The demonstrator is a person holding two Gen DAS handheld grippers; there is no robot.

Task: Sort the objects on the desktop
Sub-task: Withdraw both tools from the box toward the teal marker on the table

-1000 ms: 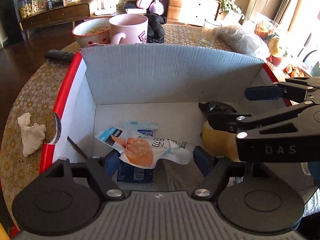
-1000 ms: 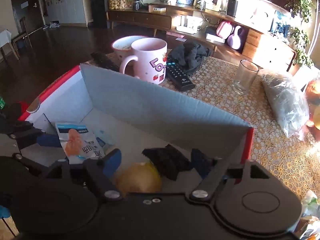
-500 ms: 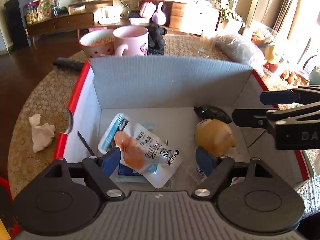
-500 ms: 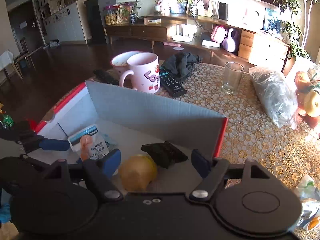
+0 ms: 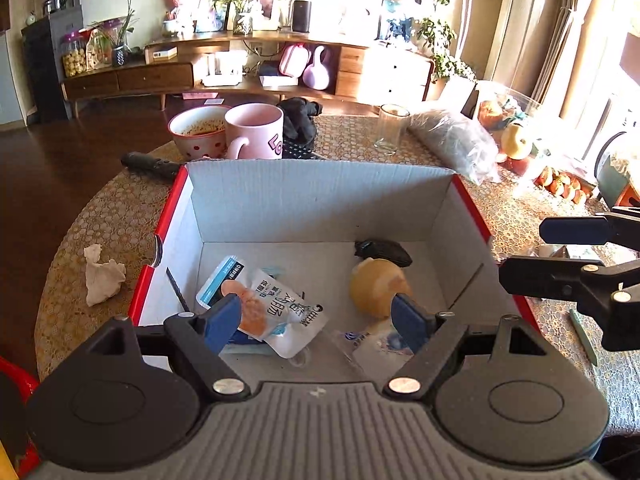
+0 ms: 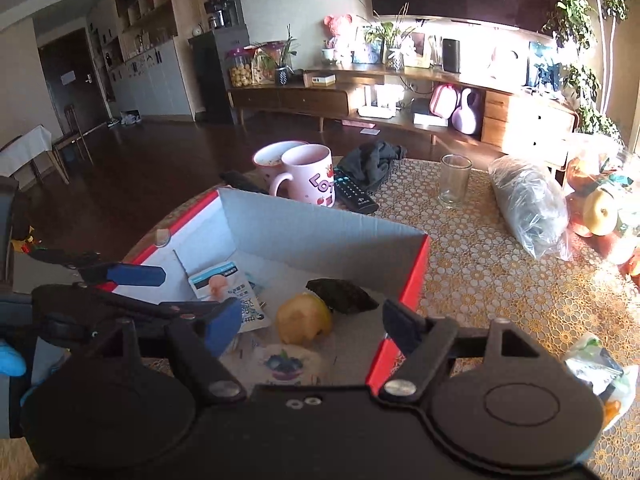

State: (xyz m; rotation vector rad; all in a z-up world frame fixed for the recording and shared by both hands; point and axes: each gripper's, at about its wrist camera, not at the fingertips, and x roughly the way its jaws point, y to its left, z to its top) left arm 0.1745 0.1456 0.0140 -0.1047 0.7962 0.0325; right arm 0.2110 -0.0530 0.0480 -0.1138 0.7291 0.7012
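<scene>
With both sets of fingers apart and empty above the box (image 5: 320, 200), we should reach left of it, squarely over the crumpled tissue (image 5: 102, 274)

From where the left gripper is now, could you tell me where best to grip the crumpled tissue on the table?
Probably pinch the crumpled tissue across its raised upper fold, coming straight down from above. It lies loose and low on the lace tablecloth, left of the cardboard box, so a side approach would likely just push it.
</scene>
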